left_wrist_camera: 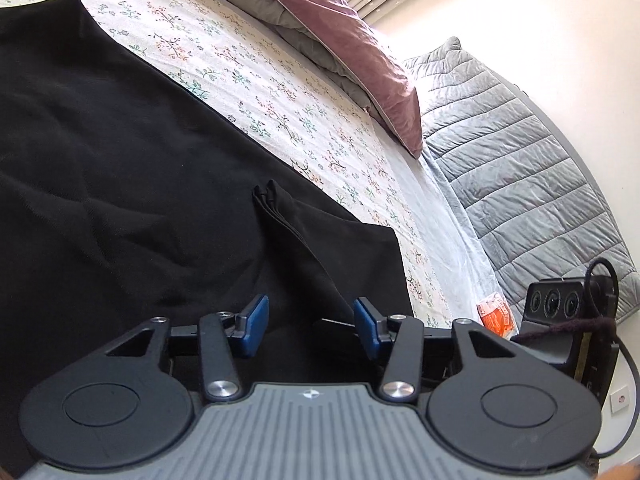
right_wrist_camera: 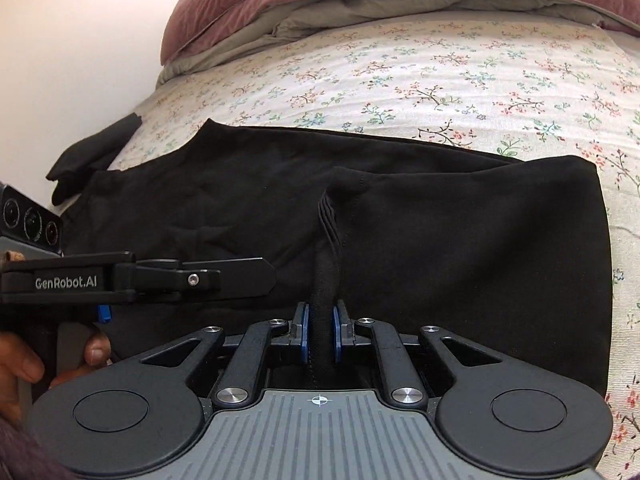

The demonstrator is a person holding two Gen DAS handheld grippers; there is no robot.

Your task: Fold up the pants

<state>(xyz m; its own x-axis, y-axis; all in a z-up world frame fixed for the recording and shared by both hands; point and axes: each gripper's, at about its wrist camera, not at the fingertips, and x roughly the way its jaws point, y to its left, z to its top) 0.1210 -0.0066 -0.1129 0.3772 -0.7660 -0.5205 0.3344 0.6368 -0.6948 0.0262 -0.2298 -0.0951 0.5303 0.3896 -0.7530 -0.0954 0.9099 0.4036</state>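
Black pants [left_wrist_camera: 120, 160] lie spread across the floral bed sheet [left_wrist_camera: 280, 92]. My left gripper [left_wrist_camera: 311, 326] hangs low over their near edge with its blue pads [left_wrist_camera: 256, 326] well apart. A raised ridge of the cloth [left_wrist_camera: 288, 224] runs toward the gap, and neither pad presses on it. In the right wrist view the pants [right_wrist_camera: 440, 240] fill the middle, and my right gripper [right_wrist_camera: 320, 320] is shut on a bunched fold of them that stands up between its pads. The left gripper's body [right_wrist_camera: 160, 276] reaches in from the left, held by a hand [right_wrist_camera: 24, 364].
A mauve duvet [left_wrist_camera: 360, 40] over grey bedding is piled at the far side of the bed. A grey quilted cover [left_wrist_camera: 520, 160] lies beside the mattress, with an orange packet [left_wrist_camera: 496, 314] near it. A small black garment [right_wrist_camera: 92, 152] sits at the sheet's left edge by the wall.
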